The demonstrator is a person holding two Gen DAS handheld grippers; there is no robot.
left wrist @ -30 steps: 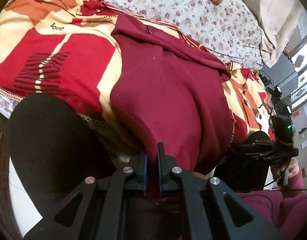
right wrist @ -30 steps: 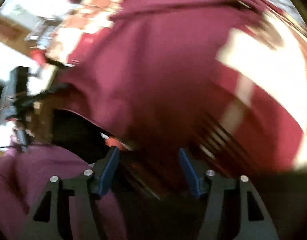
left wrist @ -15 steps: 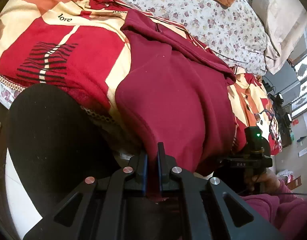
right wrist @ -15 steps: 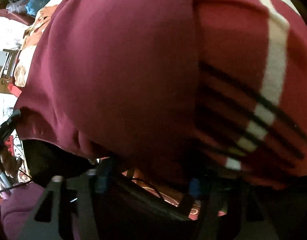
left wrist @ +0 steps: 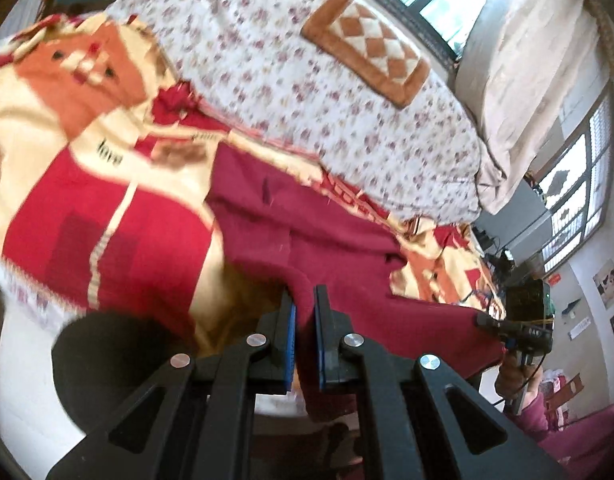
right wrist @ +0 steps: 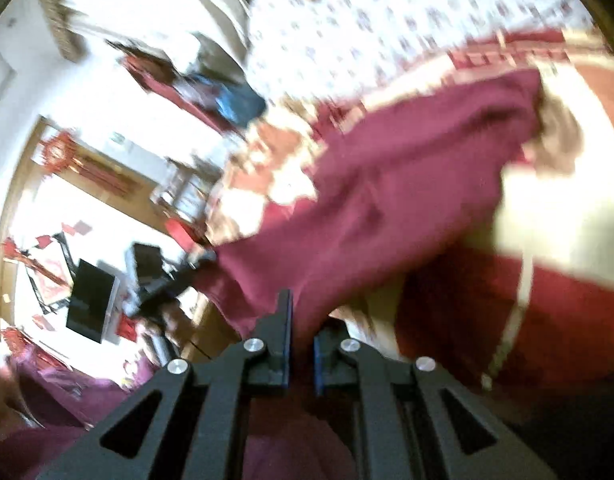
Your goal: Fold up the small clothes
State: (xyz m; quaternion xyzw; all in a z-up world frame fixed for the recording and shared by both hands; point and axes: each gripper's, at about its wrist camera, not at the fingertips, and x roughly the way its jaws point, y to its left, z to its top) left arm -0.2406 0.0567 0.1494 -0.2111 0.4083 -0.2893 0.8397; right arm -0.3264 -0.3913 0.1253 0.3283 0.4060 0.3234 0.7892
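A dark red garment (left wrist: 347, 248) lies across the red and cream patterned blanket (left wrist: 107, 216) on the bed, its near edge lifted off the bedside. My left gripper (left wrist: 304, 300) is shut on one corner of that near edge, with cloth pinched between the blue pads. In the right wrist view the same dark red garment (right wrist: 387, 200) stretches up and away, and my right gripper (right wrist: 303, 320) is shut on its other near corner. The right gripper (left wrist: 523, 328) also shows at the far right of the left wrist view, held by a hand in a dark red sleeve.
A white floral quilt (left wrist: 327, 92) with a brown checked cushion (left wrist: 367, 48) covers the far half of the bed. Curtains and windows (left wrist: 547, 80) stand behind it. A black rounded shape (left wrist: 107, 356) sits low at the left. A dark screen (right wrist: 91, 304) and furniture fill the room's side.
The right gripper closed on the garment's near edge, having stood open a second ago. Both grippers rose, lifting the hanging edge up from the bedside, and both views tilted up toward the room.
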